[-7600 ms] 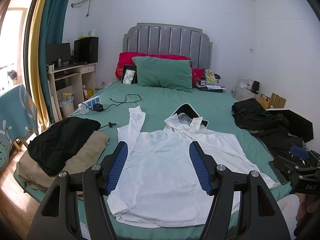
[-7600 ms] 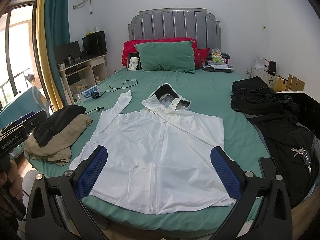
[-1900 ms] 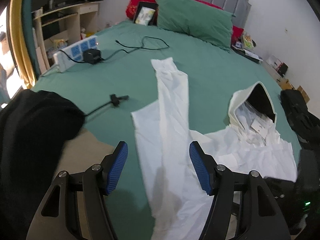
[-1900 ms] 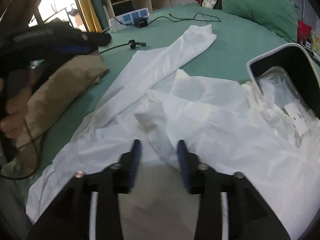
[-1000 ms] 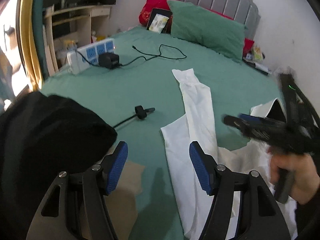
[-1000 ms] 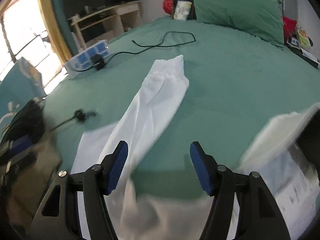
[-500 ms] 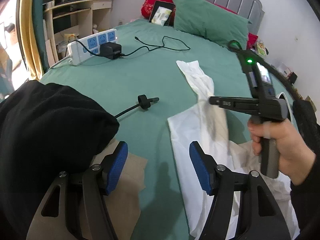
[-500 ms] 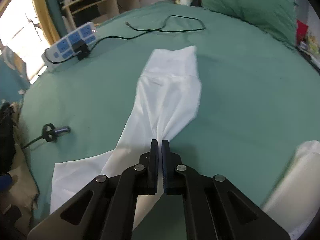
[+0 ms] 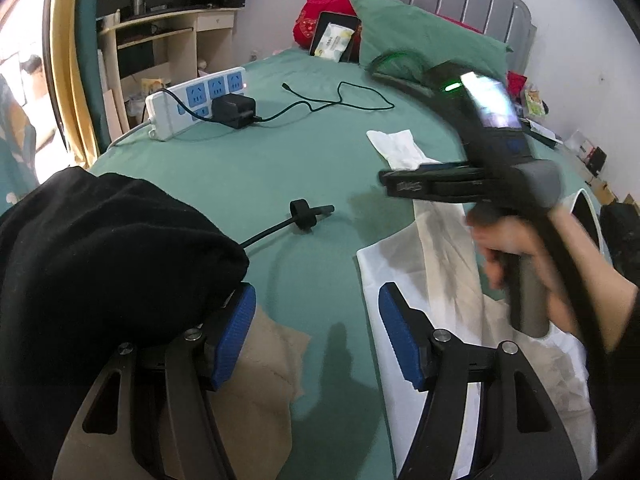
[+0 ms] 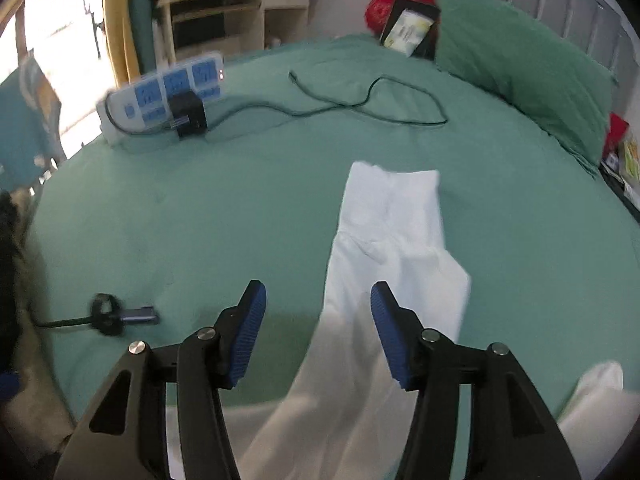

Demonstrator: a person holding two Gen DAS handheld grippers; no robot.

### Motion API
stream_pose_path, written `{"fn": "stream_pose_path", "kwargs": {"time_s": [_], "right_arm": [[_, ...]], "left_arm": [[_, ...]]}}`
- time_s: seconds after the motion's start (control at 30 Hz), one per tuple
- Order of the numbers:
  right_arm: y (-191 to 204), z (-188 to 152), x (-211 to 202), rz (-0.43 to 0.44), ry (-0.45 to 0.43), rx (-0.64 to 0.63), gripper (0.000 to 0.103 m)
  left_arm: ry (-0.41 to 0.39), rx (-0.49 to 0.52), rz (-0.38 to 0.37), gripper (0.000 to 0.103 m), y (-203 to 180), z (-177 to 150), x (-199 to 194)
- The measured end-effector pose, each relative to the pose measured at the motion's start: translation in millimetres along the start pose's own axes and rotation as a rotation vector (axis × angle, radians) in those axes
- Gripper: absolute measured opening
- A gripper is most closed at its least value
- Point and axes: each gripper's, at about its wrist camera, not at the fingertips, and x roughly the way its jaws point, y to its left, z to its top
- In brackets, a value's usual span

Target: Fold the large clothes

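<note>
A white hooded jacket (image 9: 424, 248) lies on the green bed, and its long sleeve (image 10: 392, 216) stretches toward the pillows. In the right wrist view my right gripper (image 10: 316, 312) hovers over the sleeve below the cuff. Its jaws are opening, the sleeve lies under the right pad (image 10: 384, 320), and neither pad presses on it. The left wrist view shows a hand holding that right gripper (image 9: 390, 184) above the sleeve, whose cuff (image 9: 396, 144) pokes out beyond it. My left gripper (image 9: 316, 320) stands open over bare sheet by the jacket's left edge, holding nothing.
A black garment (image 9: 100, 240) on a beige one (image 9: 260, 360) is piled at the bed's left edge, touching my left finger. A cable end with a ring (image 9: 304, 212), a power strip (image 9: 196, 100) with charger and a black cord (image 10: 360, 108) lie on the sheet. A green pillow (image 10: 520, 64) is behind.
The right gripper's jaws, shut half a second ago over the sleeve, now stand apart. It has slid along the sleeve toward the cuff. The left gripper has stayed put.
</note>
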Motion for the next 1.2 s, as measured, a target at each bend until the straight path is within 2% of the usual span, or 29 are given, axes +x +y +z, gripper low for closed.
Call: {"fn": "stream_pose_path", "kwargs": {"time_s": [0.03, 0.07, 0.1, 0.13, 0.27, 0.47, 0.6, 0.7, 0.93, 1.03, 1.13, 1.2], "right_arm": [[-1.1, 0.1, 8.2, 0.003, 0.025, 0.007, 0.054], [-3.8, -0.6, 12.9, 0.017, 0.023, 0.021, 0.049], [-5.4, -0.4, 12.5, 0.021, 0.011, 0.023, 0.019], [-4.2, 1.3, 11.1, 0.013, 0.018, 0.005, 0.002], [-7.5, 1.5, -14.7, -0.019, -0.020, -0.017, 0.002], [-26.9, -7.7, -111.1, -0.075, -0.168, 0.011, 0.002], [-49.4, -36.5, -186.9, -0.110, -0.257, 0.055, 0.002], [-60.6, -66.4, -225.1, -0.144, -0.280, 0.090, 0.002], [-102.0, -179.8, -279.8, -0.214, -0.232, 0.251, 0.002], [-124.6, -232.4, -279.1, -0.200, -0.175, 0.367, 0.002], [-144.2, -286.8, -262.1, -0.186, -0.064, 0.503, 0.003], [-150.3, -311.4, -252.6, -0.192, -0.004, 0.546, 0.006]], "left_arm": [[0.003, 0.003, -0.003, 0.067, -0.2, 0.1, 0.1], [0.007, 0.005, -0.004, 0.067, -0.2, 0.3, 0.4], [0.010, 0.006, -0.004, 0.067, -0.4, 0.5, 0.7], [0.015, 0.004, -0.006, 0.067, -0.7, 0.9, 0.4], [0.032, -0.024, -0.021, 0.067, -0.9, 3.3, -2.3], [0.043, -0.079, -0.064, 0.067, -0.6, 9.3, -14.2], [0.040, -0.064, -0.051, 0.067, -8.2, 8.5, -18.4], [0.064, -0.042, -0.074, 0.067, -19.7, 4.3, -17.7], [0.110, 0.040, -0.160, 0.067, -69.2, -12.4, -23.1], [0.146, 0.107, -0.180, 0.067, -93.0, -23.6, -19.1], [0.200, 0.185, -0.166, 0.067, -113.1, -43.0, -11.9], [0.229, 0.213, -0.168, 0.067, -119.3, -54.3, -7.6]]}}
